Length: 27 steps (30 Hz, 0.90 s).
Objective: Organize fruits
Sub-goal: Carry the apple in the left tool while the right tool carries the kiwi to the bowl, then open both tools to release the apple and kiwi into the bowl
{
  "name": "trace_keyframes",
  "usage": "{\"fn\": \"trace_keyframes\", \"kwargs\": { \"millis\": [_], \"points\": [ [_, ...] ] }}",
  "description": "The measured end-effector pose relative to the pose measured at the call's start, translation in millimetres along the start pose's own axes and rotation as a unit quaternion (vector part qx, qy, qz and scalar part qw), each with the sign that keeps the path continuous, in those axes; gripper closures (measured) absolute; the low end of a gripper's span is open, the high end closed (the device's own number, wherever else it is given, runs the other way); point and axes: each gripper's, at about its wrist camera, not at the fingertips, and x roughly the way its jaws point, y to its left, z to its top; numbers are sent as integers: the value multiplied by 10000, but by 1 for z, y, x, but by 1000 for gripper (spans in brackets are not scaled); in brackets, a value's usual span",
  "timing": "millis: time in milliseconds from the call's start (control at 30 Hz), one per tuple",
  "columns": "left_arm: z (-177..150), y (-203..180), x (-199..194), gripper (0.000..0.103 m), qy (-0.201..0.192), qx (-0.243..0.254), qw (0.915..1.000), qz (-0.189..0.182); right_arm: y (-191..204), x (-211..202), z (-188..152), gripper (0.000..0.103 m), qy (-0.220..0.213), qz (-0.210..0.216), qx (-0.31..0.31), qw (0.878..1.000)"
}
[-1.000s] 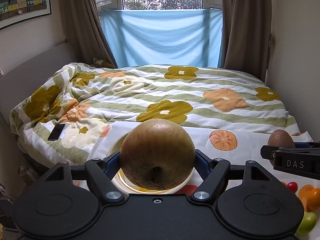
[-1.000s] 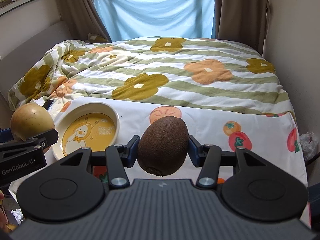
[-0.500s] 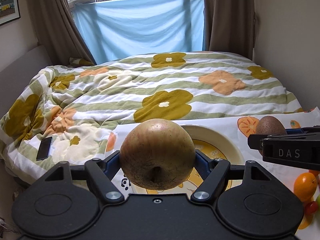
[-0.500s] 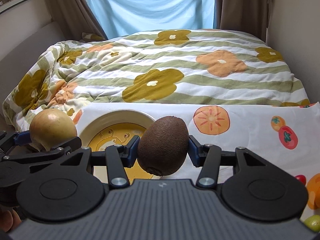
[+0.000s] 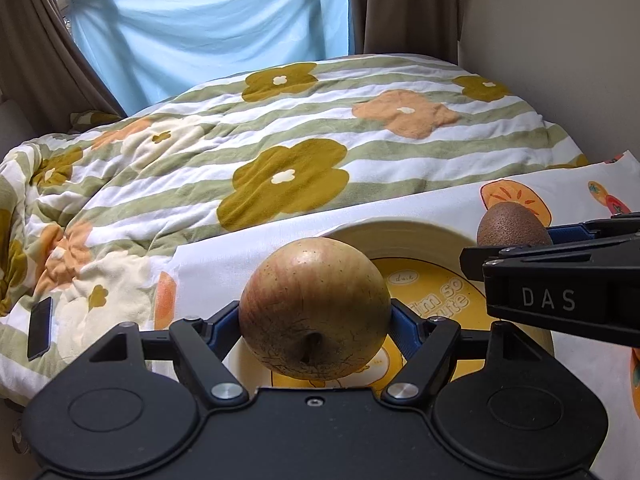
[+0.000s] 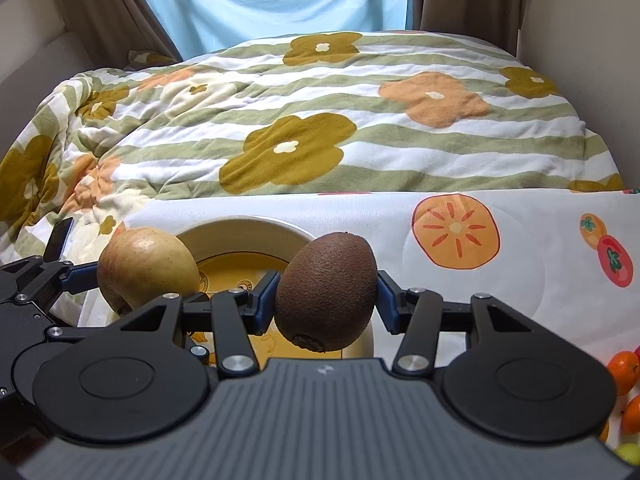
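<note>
I've got the flowered bed (image 6: pixel 320 120) ahead, a fruit-print cloth (image 6: pixel 520 280) along its near edge, and a yellow bowl (image 6: pixel 248 236) on that cloth. My left hand-held gripper (image 5: pixel 316 320) clamps a yellow apple (image 5: pixel 316 312) above the bowl; my right hand-held gripper (image 6: pixel 326 296) clamps a brown kiwi (image 6: pixel 326 292) over its rim. Small oranges (image 6: pixel 622 372) sit far right.

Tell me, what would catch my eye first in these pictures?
Two fruits held in the air: the left tongs squeeze a yellowish apple, and the right tongs squeeze a fuzzy brown kiwi. Both hang over a cream bowl with a yellow cartoon bottom, which sits on a white fruit-print cloth. Behind lies a bed with a big flowered quilt.
</note>
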Motion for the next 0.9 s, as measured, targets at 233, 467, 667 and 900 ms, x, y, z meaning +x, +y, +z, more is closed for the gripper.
{"fn": "trace_keyframes", "kwargs": {
  "millis": [233,467,667,900],
  "points": [
    [0,-3,9,21,75,199,9998,-31,3,5,2,37,53,-39,-34,10000],
    [0,-5,-11,2,-312,369,9987,130,6,6,4,37,102,-10,-98,9999],
    [-12,0,-22,2,-302,312,9990,131,12,7,2,37,115,83,-210,9997],
    [-25,7,-31,2,-389,198,9990,134,22,13,-7,37,-134,456,-714,9963]
  ]
}}
